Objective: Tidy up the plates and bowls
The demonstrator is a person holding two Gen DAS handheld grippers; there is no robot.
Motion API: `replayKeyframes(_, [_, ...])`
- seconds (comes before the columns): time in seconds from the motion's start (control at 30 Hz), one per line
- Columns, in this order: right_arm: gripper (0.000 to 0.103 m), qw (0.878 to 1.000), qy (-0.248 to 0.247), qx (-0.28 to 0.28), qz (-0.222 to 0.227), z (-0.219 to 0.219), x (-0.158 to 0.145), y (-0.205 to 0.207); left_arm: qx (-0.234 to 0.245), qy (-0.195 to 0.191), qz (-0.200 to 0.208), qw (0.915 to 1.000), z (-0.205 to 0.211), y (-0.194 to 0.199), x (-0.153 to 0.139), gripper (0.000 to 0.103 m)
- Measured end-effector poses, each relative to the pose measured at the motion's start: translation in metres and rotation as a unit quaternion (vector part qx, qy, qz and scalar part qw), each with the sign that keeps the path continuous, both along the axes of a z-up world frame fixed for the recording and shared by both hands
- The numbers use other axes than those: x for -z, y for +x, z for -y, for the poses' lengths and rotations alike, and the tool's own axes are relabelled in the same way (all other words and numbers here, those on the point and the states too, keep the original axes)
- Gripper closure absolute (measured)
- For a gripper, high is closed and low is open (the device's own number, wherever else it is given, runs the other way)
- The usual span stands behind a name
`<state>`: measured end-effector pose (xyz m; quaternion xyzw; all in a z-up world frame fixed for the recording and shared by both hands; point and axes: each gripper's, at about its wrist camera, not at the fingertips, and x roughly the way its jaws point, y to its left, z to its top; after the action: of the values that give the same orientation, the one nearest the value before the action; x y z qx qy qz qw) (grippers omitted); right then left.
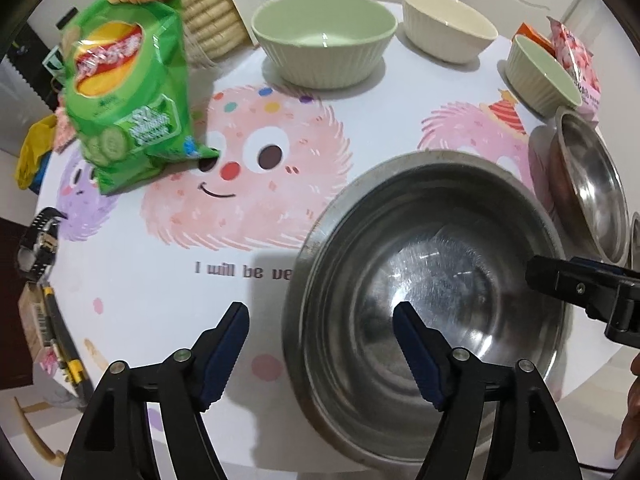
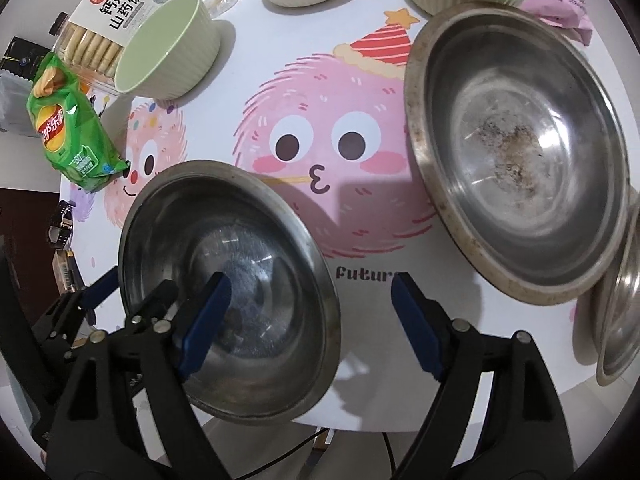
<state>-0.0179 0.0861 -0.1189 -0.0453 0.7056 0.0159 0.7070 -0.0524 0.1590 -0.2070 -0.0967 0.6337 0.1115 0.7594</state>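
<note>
Both tongs are open and grip nothing: the left tongs (image 1: pixel 320 340) straddle the near bowl's (image 1: pixel 432 280) left rim, the right tongs (image 2: pixel 310 320) its right rim. The stained bowl (image 2: pixel 520 152) lies beyond, nearer the right tongs, on the surface (image 2: pixel 240 92).

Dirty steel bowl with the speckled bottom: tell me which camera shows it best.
Right wrist view: the dirty steel bowl sits whole, its speckled residue plain. In the left wrist view the same bowl is squeezed against the right edge, its bottom unreadable.

Scuffed shiny metal bowl (image 1: pixel 432 264); glossy ribbed ceramic bowl (image 1: pixel 324 42)
</note>
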Motion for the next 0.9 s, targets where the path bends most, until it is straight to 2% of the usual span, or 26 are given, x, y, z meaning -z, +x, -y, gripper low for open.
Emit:
replayKeyframes(0.2, [0.02,1.0,0.004,-0.002,0.015,-0.001,-0.019,-0.008,-0.005,0.008,0.022,0.9997,-0.002,-0.009,-0.032,0.026])
replayKeyframes(0.33, [0.02,0.999,0.012,0.001,0.03,0.0,-0.039,-0.015,0.005,-0.001,0.04,0.9992,0.002,-0.011,-0.058,0.026])
replayKeyframes(0.47, [0.02,0.998,0.019,0.017,0.048,0.011,-0.065,-0.021,0.043,-0.006,0.059,0.9973,0.022,-0.003,-0.081,0.026])
replayKeyframes(0.57, [0.02,0.997,0.016,0.048,0.063,0.032,-0.089,-0.026,0.087,-0.015,0.073,0.9934,0.051,0.011,-0.098,0.025])
replayKeyframes(0.73, [0.02,0.986,-0.006,0.132,0.107,0.099,-0.138,-0.043,0.171,-0.033,0.088,0.9808,0.121,0.04,-0.116,0.025])
replayKeyframes(0.9, [0.02,0.962,-0.034,0.226,0.151,0.181,-0.18,-0.073,0.251,-0.049,0.094,0.9622,0.204,0.062,-0.122,0.025])
